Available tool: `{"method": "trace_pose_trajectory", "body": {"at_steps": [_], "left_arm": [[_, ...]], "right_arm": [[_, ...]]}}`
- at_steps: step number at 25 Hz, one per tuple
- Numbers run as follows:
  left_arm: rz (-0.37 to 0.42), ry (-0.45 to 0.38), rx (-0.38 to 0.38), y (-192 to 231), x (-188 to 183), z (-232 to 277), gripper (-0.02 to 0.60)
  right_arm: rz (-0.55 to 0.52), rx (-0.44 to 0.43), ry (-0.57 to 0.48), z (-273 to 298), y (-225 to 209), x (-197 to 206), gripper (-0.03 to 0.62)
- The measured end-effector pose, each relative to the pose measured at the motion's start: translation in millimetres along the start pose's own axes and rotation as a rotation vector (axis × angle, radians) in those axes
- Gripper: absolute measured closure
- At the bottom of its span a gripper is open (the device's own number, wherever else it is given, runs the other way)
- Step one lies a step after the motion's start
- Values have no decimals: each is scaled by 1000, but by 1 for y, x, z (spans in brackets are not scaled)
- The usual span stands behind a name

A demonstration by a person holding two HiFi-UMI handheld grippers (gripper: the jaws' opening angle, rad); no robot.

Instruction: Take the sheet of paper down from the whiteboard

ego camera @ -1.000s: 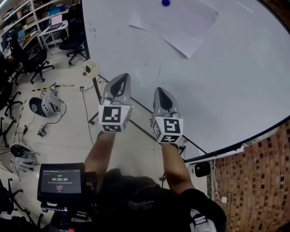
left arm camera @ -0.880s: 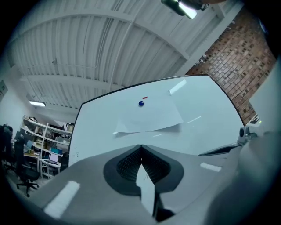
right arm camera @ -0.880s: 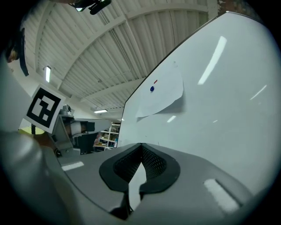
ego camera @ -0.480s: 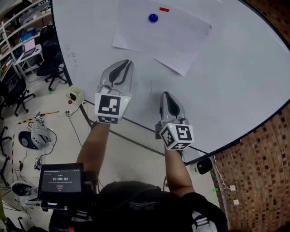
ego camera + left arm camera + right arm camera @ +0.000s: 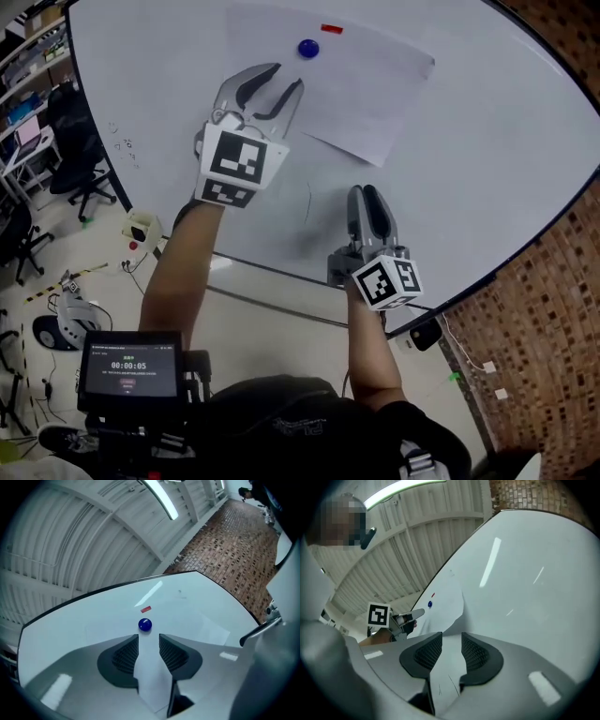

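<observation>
A white sheet of paper [image 5: 361, 89] hangs on the whiteboard [image 5: 487, 141], pinned by a round blue magnet [image 5: 307, 48] and a small red one [image 5: 332, 29]. My left gripper [image 5: 275, 86] is raised just below the blue magnet [image 5: 145, 625], at the sheet's left part; its jaws are opening with nothing between them. My right gripper [image 5: 368, 195] is lower, under the sheet's bottom corner and clear of it; its jaws are opening too and hold nothing. The right gripper view shows the sheet [image 5: 447, 609] ahead and the left gripper [image 5: 410, 616] beside it.
Office chairs [image 5: 70, 141] and cables stand on the floor at the left. A brick wall [image 5: 544, 309] lies to the right of the board. A small screen device [image 5: 129, 366] sits at the person's chest. A pale box [image 5: 141, 228] stands by the board's foot.
Both grippers have risen toward the board, the left one far more, up to the blue magnet. Both pairs of jaws were shut and now stand apart.
</observation>
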State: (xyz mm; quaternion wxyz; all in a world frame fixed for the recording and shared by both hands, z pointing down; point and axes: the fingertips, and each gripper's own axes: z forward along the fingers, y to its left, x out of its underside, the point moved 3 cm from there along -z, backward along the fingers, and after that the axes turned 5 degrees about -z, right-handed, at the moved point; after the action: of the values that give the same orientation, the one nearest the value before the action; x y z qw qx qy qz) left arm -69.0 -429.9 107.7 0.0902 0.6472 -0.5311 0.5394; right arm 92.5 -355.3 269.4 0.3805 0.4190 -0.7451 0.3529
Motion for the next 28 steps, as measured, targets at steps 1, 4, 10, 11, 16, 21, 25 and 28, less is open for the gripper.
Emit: {"method": "trace_pose_trajectory", "body": {"at_steps": [1,4,10,11,16,21,25,28], "left_arm": [[9,3,6,3,-1,5,460],[19,9,8,9,-8,13,442],[23,10,0,13,-12,24,425],[23,9,-4,15,-11,27,425],[22,35,-7,18,-7,47,426],[19,67,6,17,3,58,426],[12,63,-5,20,2,56,426],[6,61,-8,21,1,55,434]], "right_arm": [[18,-2,-6,1,-4,-2,452],[34,-36,-21,8,-8,-10,429],[40,-86,-21,29,-6,-17,391],[39,-92,-14,33,-7,-17,391],[69,-116,13,51,-20,-14,390],[102,-163,7,66,-21,-18,393],[120,-205,13,78,-12,-25,409],[128,-223,18,85,-7,-31,437]]}}
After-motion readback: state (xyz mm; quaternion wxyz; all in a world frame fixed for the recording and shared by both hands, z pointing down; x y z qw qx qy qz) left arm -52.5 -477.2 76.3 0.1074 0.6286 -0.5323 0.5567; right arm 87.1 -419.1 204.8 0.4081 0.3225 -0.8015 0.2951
